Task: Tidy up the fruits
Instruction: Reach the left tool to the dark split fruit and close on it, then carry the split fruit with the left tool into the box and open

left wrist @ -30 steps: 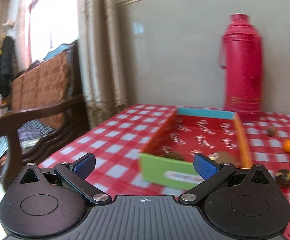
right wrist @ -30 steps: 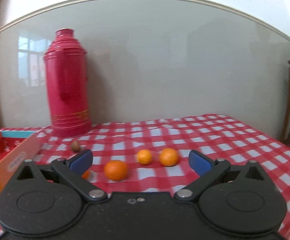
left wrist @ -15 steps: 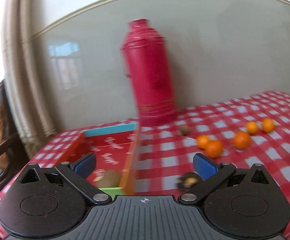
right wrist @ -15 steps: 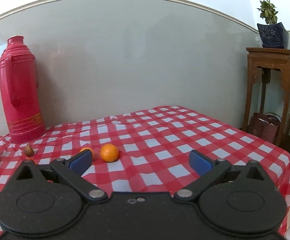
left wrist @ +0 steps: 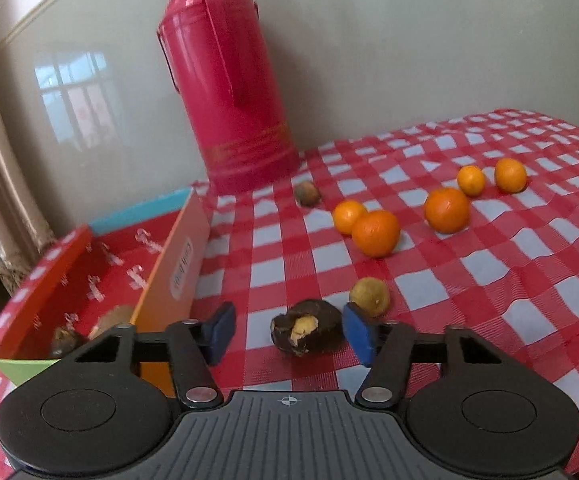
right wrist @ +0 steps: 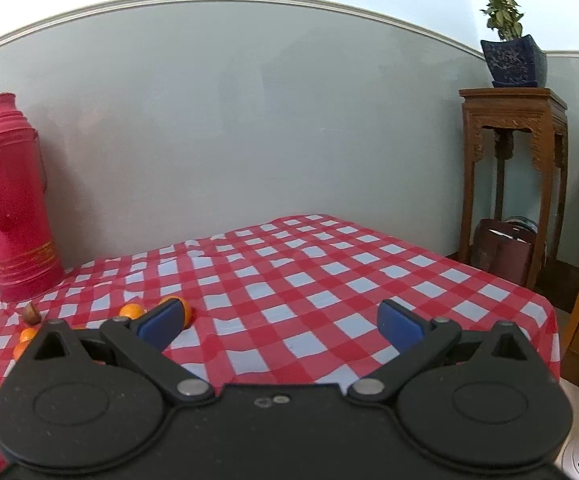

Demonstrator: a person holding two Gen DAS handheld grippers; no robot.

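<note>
Two grippers are in view. The left gripper (left wrist: pixel 287 330) is lowered to the worktop (left wrist: pixel 489 280) with its fingers (left wrist: pixel 219 330) either side of a dark split fruit (left wrist: pixel 307 330). The jaws have just been closing, yet a gap shows on both sides, so the pads do not press on it. This placement reads as a grasp being set up, with the fruit centred so that both pads meet it together.

Beside it on the left stands the cardboard box (left wrist: pixel 177 272), its orange wall just beside the left finger. Inside, near the front corner, lie a brownish fruit (left wrist: pixel 115 316) and a darker one (left wrist: pixel 63 338), both partly hidden by the gripper body. The box is judged to be the collecting place.

Five oranges (left wrist: pixel 375 232) remain loose on the cloth, along with a yellowish fruit (left wrist: pixel 369 296) just beyond the right finger and a small brown one (left wrist: pixel 307 193) near the red thermos (left wrist: pixel 229 80).

The right gripper (right wrist: pixel 281 322) hovers over bare checked cloth (right wrist: pixel 309 280), fingers wide apart and empty, apparently idle.
</note>
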